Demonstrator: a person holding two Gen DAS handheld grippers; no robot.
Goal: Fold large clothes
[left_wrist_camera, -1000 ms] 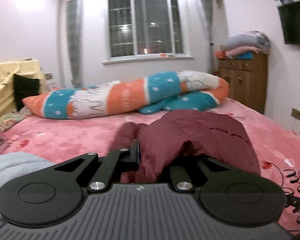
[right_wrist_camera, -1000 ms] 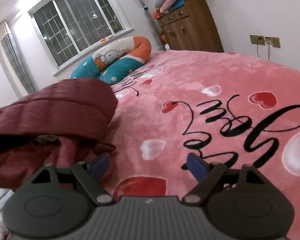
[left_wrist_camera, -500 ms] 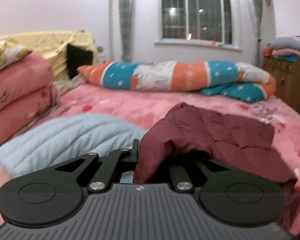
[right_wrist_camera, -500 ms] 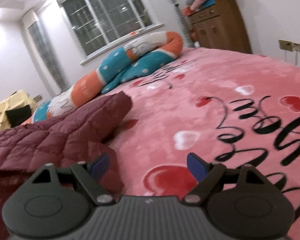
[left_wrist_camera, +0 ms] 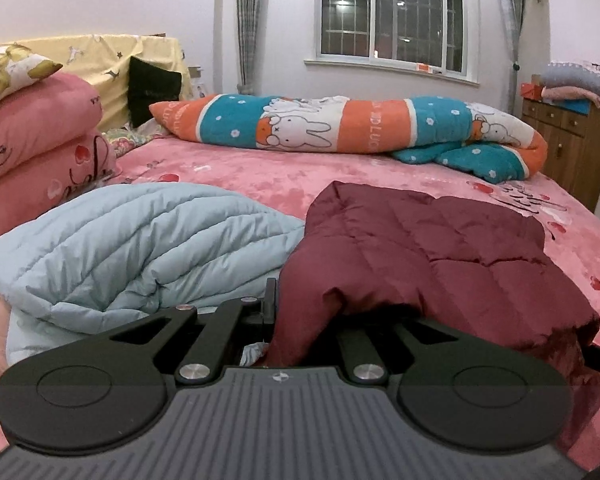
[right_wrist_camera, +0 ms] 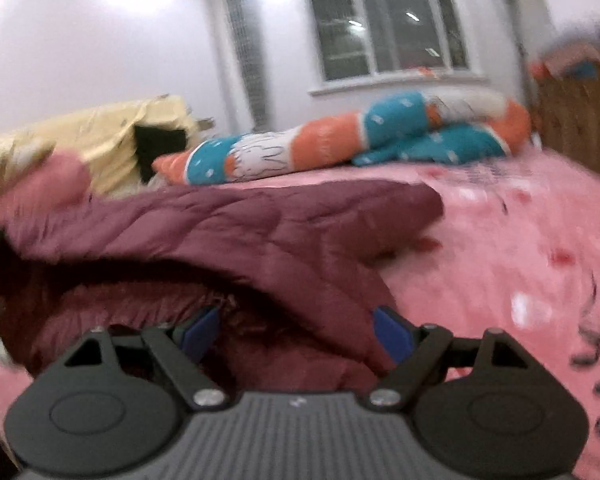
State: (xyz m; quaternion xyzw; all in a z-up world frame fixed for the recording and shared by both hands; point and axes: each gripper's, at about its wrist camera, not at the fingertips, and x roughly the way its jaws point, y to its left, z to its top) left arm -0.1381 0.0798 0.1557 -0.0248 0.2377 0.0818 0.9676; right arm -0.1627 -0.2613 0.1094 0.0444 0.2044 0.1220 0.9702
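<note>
Maroon jacket point(left_wrist_camera: 440, 240): lies bunched on the bed point(left_wrist_camera: 260, 176), directly ahead of both devices, next to a blue jacket point(left_wrist_camera: 140, 240) ahead-left of the left hand-held gripper point(left_wrist_camera: 296, 316).

Left hand-held gripper: clamped on a jacket edge; fabric drapes over the right finger and hides it. Probable purpose: lifting the edge for a fold or for repositioning.

Right hand-held gripper point(right_wrist_camera: 300, 330): jaws spread wide, blue pads point(right_wrist_camera: 392, 334) either side of jacket fabric, nothing pinched. View blurred; contact with fabric not determinable. Probable purpose: securing a second hold so the bulky garment can be spread flat.

Beyond the jackets: striped quilt point(left_wrist_camera: 340, 128) rolled along the far side of the bed; stacked pink quilts point(left_wrist_camera: 32, 140) far left.

Containers: wooden cabinet point(left_wrist_camera: 572, 148) far right, drawers closed, contents hidden; folded blankets point(left_wrist_camera: 580, 80) piled on top.
</note>
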